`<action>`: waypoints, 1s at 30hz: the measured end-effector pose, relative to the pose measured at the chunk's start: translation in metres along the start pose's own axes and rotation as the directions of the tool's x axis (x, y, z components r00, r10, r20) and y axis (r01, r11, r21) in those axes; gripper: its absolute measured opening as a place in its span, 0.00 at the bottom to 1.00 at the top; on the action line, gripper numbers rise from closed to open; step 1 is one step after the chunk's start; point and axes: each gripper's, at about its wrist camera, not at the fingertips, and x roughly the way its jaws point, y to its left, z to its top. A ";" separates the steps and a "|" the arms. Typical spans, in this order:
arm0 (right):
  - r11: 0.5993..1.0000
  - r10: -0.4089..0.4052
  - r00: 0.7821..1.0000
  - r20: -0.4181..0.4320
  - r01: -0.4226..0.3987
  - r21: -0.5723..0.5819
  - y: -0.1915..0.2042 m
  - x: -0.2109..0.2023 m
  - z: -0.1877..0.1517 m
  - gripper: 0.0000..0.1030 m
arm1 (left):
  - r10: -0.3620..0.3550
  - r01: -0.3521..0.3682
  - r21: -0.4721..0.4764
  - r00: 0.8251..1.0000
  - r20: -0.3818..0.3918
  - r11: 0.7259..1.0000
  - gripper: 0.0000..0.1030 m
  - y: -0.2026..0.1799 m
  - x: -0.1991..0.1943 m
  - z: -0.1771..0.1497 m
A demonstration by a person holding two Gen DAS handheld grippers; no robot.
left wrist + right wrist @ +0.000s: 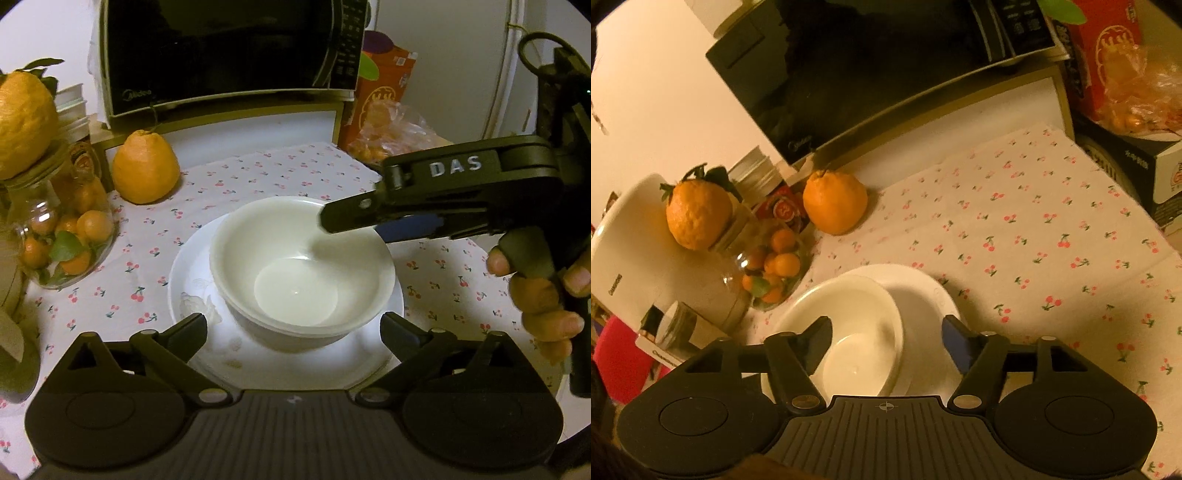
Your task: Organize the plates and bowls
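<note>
Your white bowl (301, 262) is smooth, glossy ceramic, round and deep, and it seems to be two bowls nested, because a second rim shows under the first. It sits on a flat white plate (192, 280) with a faint pattern, in the middle of the cherry-print tablecloth (258, 173).

Your left gripper (293, 328) is released, its black fingers wide apart at 6 o'clock of the bowl, touching nothing. Your right gripper (886, 338) is also spread open; in the left wrist view it hangs over the bowl's rim at 2 o'clock.

At 10 o'clock of the bowl stands a bumpy orange (146, 170), and at 9 o'clock a glass jar (62, 229) of small oranges. The black microwave (229, 55) is at 12 o'clock.
</note>
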 end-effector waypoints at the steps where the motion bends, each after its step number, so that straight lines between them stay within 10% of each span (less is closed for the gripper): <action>1: 1.000 -0.012 1.000 -0.001 0.012 0.005 -0.001 -0.004 0.001 0.69 | 0.009 -0.009 -0.007 1.000 -0.001 1.000 0.98 0.000 -0.002 -0.001; 30: 0.954 -0.262 0.959 -0.105 0.241 -0.181 0.035 -0.091 -0.039 0.87 | 0.276 -0.318 -0.295 0.945 -0.176 0.901 1.00 -0.025 -0.070 -0.013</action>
